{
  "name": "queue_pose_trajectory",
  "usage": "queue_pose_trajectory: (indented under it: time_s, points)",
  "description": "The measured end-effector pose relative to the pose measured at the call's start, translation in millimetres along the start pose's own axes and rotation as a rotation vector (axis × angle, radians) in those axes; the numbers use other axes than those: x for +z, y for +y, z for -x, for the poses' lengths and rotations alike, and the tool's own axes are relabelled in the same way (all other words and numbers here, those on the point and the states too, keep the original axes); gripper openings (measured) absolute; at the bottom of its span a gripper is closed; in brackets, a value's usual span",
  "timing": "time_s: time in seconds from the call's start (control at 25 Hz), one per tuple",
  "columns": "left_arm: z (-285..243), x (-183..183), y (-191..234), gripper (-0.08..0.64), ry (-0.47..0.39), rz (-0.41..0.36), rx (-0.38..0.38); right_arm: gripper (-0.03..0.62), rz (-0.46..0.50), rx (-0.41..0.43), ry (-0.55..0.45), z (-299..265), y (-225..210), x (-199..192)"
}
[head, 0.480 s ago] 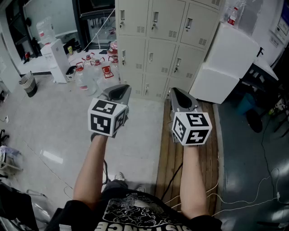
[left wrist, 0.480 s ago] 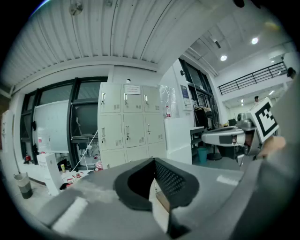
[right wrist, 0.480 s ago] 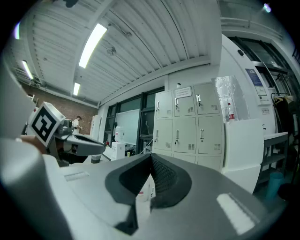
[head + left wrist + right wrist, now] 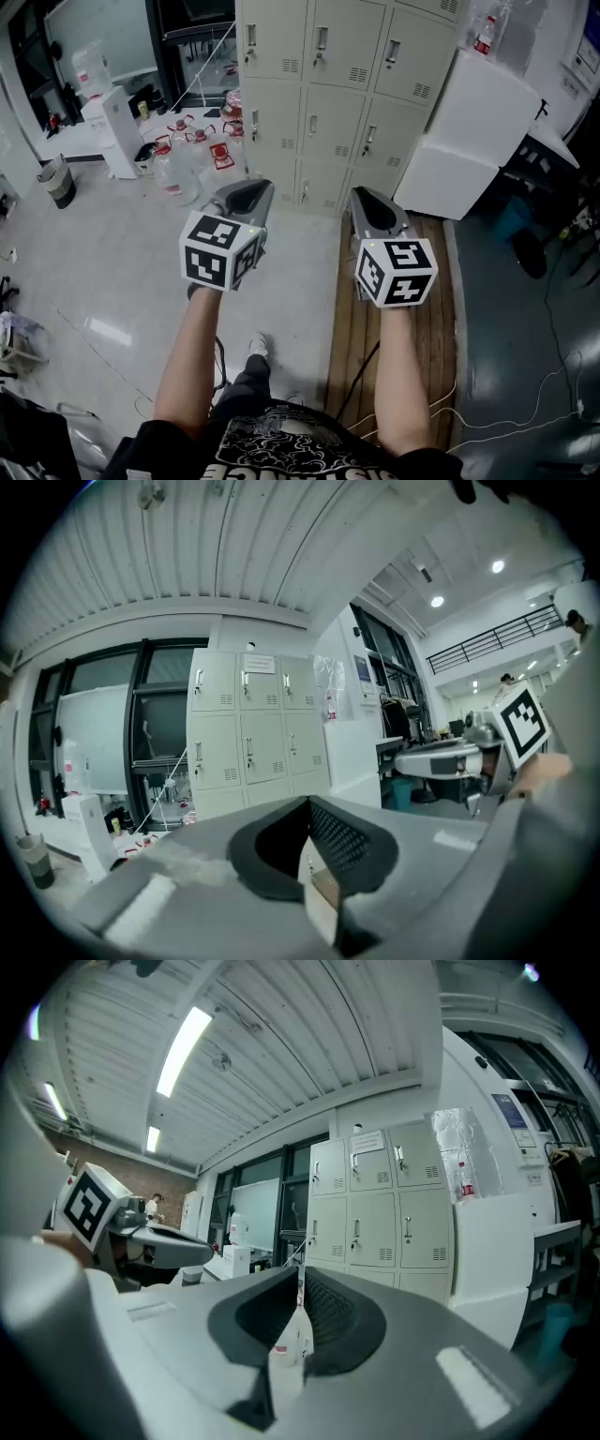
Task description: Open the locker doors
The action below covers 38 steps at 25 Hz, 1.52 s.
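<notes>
The beige lockers (image 4: 319, 84) stand ahead with all visible doors closed, each with a small handle; they also appear in the left gripper view (image 4: 248, 733) and the right gripper view (image 4: 375, 1213). My left gripper (image 4: 246, 190) is held out at waist height, pointing at the lockers, still well short of them, shut and empty. My right gripper (image 4: 367, 199) hangs beside it, equally far from the doors, also shut with nothing between its jaws. In their own views the left gripper (image 4: 307, 803) and right gripper (image 4: 300, 1274) show pads closed together.
A big white block (image 4: 469, 131) leans against the lockers' right side. Water jugs (image 4: 192, 150) and a white dispenser (image 4: 117, 127) crowd the floor at the left. Wooden planks (image 4: 352, 328) lie under the right arm, with cables (image 4: 553, 375) on the dark floor to the right.
The person's foot has stepped forward and the view has shifted slightly toward the lockers. Both grippers stay shut, side by side, with only a small drift.
</notes>
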State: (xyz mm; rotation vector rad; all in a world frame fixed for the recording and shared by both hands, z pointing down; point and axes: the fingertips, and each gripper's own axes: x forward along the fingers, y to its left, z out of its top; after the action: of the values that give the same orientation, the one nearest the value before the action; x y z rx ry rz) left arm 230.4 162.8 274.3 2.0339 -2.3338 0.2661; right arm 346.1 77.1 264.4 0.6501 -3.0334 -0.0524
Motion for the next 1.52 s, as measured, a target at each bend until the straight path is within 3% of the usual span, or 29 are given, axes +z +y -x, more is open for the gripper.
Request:
queue_pose_trajectory:
  time_s: [0.2, 0.56, 1.16, 1.52]
  points:
    - [-21, -6, 23, 0.003, 0.016, -0.001, -0.009, 0.055, 0.003, 0.007, 0.022, -29, -4, -4]
    - [-80, 1, 78, 0.003, 0.011, 0.073, -0.078, 0.101, -0.009, 0.008, 0.035, -107, -17, 1]
    - [-155, 21, 193, 0.003, 0.009, 0.028, -0.138, 0.216, -0.018, 0.002, 0.039, -241, -10, 30]
    - [-187, 19, 233, 0.003, 0.019, 0.021, -0.170, 0.288, -0.024, -0.026, 0.026, -290, -9, 39]
